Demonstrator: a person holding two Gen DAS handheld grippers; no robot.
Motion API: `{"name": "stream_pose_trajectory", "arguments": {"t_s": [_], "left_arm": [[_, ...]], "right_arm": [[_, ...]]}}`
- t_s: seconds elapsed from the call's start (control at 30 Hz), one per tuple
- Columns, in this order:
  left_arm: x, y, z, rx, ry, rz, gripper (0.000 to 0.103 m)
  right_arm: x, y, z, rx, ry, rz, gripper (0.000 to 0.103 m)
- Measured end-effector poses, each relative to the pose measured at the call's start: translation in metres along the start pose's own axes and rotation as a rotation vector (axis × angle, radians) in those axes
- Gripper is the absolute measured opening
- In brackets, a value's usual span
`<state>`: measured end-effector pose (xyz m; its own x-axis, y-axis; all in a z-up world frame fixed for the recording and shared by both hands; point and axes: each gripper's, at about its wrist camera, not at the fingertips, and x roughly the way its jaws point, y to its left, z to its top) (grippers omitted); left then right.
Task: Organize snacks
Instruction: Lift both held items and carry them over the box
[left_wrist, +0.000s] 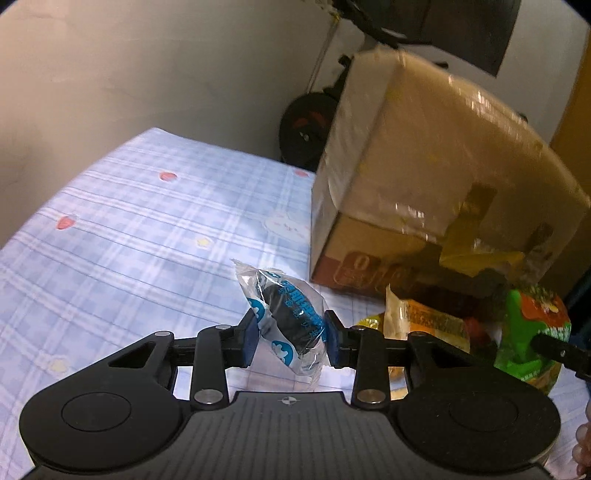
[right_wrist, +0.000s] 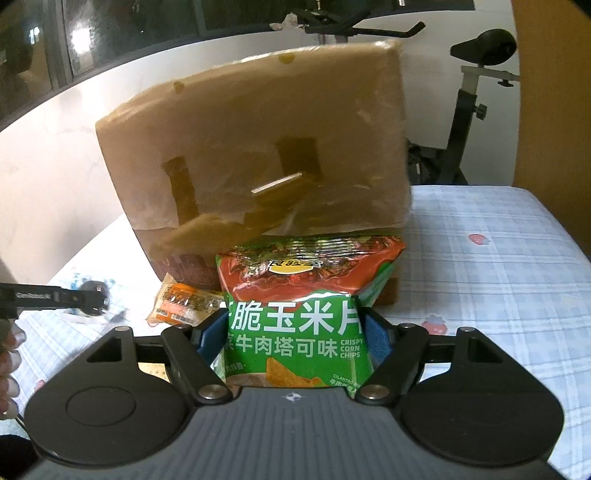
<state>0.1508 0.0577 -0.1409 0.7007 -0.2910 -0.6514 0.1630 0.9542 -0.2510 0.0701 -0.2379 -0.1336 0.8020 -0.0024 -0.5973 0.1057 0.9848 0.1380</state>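
Snacks: clear blue-printed packet with a dark round biscuit (left_wrist: 286, 325), left of the cardboard box (left_wrist: 424, 177) | left gripper (left_wrist: 290, 338) jaws pinch it | green-and-red corn chips bag (right_wrist: 295, 314) before the box, right gripper (right_wrist: 291, 332) jaws pinching it | orange packet (right_wrist: 184, 302) on checked bedsheet (right_wrist: 498, 266) beside box

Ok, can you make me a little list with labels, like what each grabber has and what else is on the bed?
left gripper: shut on the cookie packet, clear wrapper with blue print
right gripper: shut on the green corn chips bag
cardboard box: stands behind the snacks, wrapped in clear tape
orange snack packet: lies in front of the box
surface: blue checked sheet with strawberries
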Motion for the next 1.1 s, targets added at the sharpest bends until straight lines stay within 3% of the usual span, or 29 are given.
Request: {"name": "stream_pose_trajectory", "arguments": {"t_s": [0.33, 0.6, 0.9, 1.1], "left_arm": [[-0.040, -0.012, 0.018, 0.023, -0.103, -0.039, 0.038], [-0.074, -0.033, 0.048, 0.078, -0.237, -0.078, 0.038], [-0.102, -0.072, 0.106, 0.191, -0.386, -0.140, 0.038], [-0.080, -0.116, 0.147, 0.266, -0.418, -0.192, 0.038]], "right_arm": [[-0.044, -0.021, 0.008, 0.066, -0.079, -0.042, 0.076], [-0.091, -0.031, 0.028, 0.098, -0.228, -0.080, 0.076], [-0.120, -0.019, 0.092, 0.012, -0.423, -0.037, 0.076], [-0.102, 0.002, 0.152, -0.126, -0.503, 0.008, 0.076]]}}
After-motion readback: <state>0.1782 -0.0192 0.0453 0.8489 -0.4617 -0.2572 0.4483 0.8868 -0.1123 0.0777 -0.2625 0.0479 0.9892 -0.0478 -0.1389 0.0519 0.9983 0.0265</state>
